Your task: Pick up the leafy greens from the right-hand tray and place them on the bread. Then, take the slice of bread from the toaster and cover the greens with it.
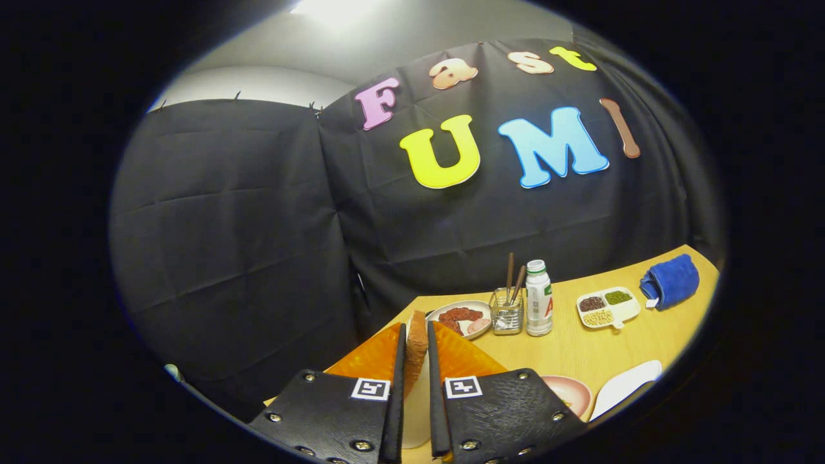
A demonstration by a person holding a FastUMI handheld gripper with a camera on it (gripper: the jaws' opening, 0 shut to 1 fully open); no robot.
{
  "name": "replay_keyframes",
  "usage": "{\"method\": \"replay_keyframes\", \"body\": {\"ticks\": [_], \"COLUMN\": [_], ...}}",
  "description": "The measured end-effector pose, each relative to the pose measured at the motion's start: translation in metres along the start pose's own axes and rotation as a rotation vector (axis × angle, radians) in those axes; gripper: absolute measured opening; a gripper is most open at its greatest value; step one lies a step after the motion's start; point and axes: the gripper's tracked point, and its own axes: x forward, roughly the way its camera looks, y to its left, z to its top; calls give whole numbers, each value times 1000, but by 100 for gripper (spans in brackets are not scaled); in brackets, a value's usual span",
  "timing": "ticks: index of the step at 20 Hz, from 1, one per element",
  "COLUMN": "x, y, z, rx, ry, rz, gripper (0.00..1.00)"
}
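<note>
**Bread slice clamped on edge in gripper, above orange toaster**

Gripper [416, 361] narrow, both fingers pressing flat on a slice of bread [416, 345] held on edge between them; brown crust sticks up past the fingertips, pale crumb shows lower down in the gap. Right behind the fingers on both sides sits the orange toaster [464, 357], near the tabletop's left edge; whether the slice is clear of it, cannot tell. Just right of the right finger, at the near edge of the wooden tabletop [580, 348], a pink plate [570, 393], partly hidden. Next to it a white plate [625, 386], cut off at the near edge. Further in, beyond the toaster, a white dish with reddish meat slices [461, 317]. Right of that a clear glass holder with brown chopsticks [506, 309], then a white bottle with green cap [538, 299] touching or just beside the holder. Further right a white divided tray with beans and grains [607, 307], three compartments: dark, green, pale. Near the far right corner a rolled blue towel [670, 280]. Leafy greens not made out.
</note>
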Motion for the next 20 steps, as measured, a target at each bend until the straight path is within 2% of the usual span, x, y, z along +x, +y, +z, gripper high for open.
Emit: {"method": "replay_keyframes", "body": {"ticks": [6, 11, 15, 16, 20], "x": [-21, -27, -30, -31, -33], "y": [-62, -113, -165, -167, -172], "z": [-36, -101, -144, -152, -162], "rx": [72, 183, 166, 184, 167], "ry": [57, 147, 227, 240, 261], "rz": [-74, -163, -304, -308, -320], "gripper": [17, 17, 17, 6, 5]}}
